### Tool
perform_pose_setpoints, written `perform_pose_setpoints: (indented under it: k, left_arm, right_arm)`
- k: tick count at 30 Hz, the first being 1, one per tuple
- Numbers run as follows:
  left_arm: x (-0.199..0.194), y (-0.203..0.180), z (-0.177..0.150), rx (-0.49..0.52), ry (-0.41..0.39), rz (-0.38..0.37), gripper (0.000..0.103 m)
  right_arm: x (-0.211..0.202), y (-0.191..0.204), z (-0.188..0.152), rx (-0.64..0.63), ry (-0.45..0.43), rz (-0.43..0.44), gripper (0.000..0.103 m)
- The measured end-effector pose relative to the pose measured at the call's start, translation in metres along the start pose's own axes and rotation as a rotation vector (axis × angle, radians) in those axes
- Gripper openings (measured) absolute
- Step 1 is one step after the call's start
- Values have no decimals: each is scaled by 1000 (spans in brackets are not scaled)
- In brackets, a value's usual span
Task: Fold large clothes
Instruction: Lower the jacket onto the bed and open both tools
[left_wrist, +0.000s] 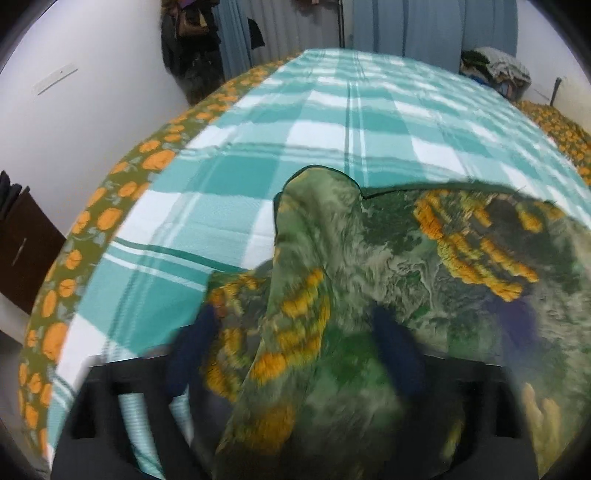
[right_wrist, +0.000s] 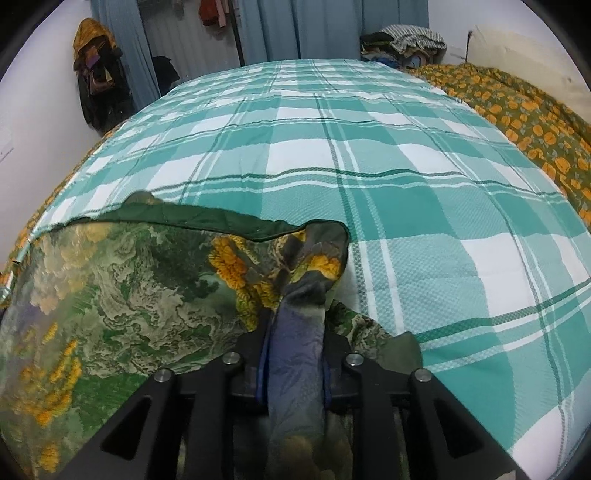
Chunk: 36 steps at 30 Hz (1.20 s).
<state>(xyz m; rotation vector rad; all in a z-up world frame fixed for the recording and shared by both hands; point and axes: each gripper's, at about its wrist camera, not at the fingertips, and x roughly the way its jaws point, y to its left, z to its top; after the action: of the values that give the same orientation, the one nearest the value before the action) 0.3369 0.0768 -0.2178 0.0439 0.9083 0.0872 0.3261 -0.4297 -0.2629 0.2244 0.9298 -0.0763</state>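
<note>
Both ends lifting over the checked bedspread (right_wrist: 369, 155)

Right gripper (right_wrist: 295, 343) pinching the green floral cloth (right_wrist: 129, 295) tight; left gripper (left_wrist: 295, 332) gaping around cloth — that corner is risking slipping.

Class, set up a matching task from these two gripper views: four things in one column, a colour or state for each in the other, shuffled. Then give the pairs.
1. scarf
2. bedcover
3. right gripper
4. left gripper

a. teal and white checks
b. fingers apart, cloth draped between
c. green with orange flowers
d. clamped on a bunched edge

Pairs: 1-c, 2-a, 3-d, 4-b
</note>
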Motion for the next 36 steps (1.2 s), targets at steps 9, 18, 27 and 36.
perform_pose_setpoints:
  k: [9, 18, 27, 36]
  left_arm:
    - [-51, -2, -14, 81, -70, -75, 97]
    - [-12, 20, -35, -39, 53, -107, 101]
    - [-57, 23, -32, 11, 24, -98, 99]
    - [-129, -53, -27, 200, -64, -248, 100]
  right_arm:
    - [-85, 0, -5, -39, -105, 50, 87]
    - [-88, 33, -84, -188, 5, 137, 87]
    - [-110, -42, -87, 53, -53, 66, 87]
    - [-155, 6, -107, -106, -141, 170, 87]
